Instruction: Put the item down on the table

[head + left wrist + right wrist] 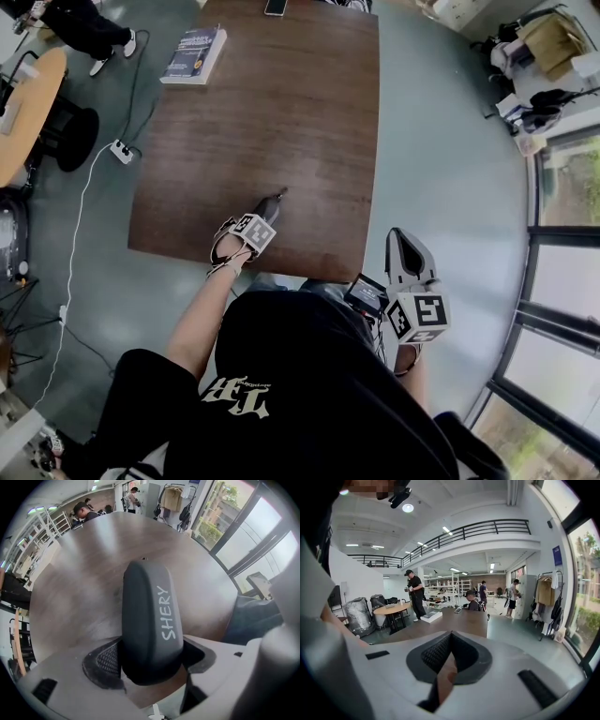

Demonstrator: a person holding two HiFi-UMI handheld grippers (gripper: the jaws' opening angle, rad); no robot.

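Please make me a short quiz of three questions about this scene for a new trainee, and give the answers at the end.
1. True or false: the left gripper is shut on a dark case with white letters on it.
2. Pick one. Where does the book lie? A) at a far corner of the table; B) between the jaws of the right gripper; C) on the floor beside a chair.
3. Fill the gap: the right gripper's jaws are ____, with nothing held between them.

Key: 1 true; 2 A; 3 together.
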